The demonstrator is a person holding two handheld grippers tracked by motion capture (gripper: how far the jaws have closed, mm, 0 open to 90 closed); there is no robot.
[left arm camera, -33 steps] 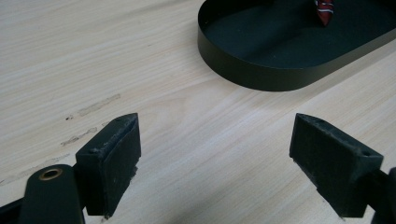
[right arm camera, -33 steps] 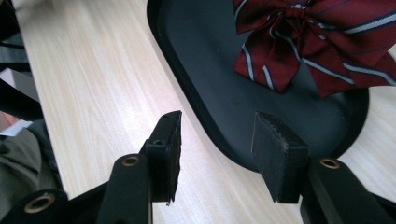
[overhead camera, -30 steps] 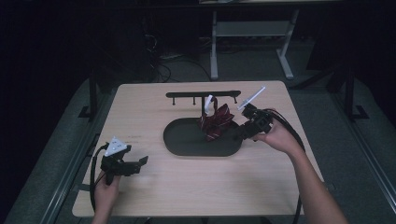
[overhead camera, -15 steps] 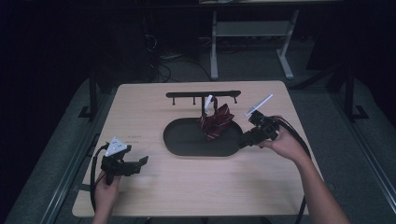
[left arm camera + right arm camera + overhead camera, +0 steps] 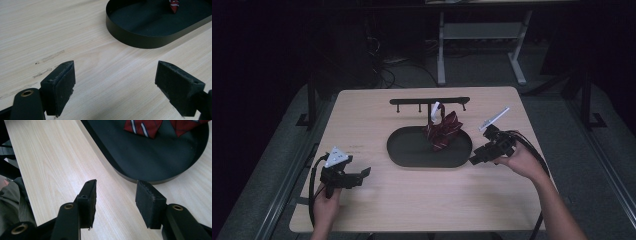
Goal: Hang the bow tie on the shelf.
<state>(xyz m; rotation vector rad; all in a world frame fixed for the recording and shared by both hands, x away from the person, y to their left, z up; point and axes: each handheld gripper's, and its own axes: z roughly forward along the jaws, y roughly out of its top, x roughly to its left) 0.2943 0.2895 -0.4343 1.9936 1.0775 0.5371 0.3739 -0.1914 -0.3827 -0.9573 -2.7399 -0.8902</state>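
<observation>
The right gripper point(image 5: 115, 202) hovers, jaws parted and empty, beside the black tray point(image 5: 150, 157) holding a red striped tie point(image 5: 142, 126).

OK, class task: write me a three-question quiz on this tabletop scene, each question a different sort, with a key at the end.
1. True or false: the red striped tie lies bunched in the black oval tray.
2. Multiple choice: what does the right claw hold? A) the tie B) the tray's rim C) nothing
3. Fill in: the left claw sits over bare ______ table, with its jaws wide apart.

Key: 1 true; 2 C, since its jaws stand apart over the table just short of the tray; 3 wooden.
</observation>
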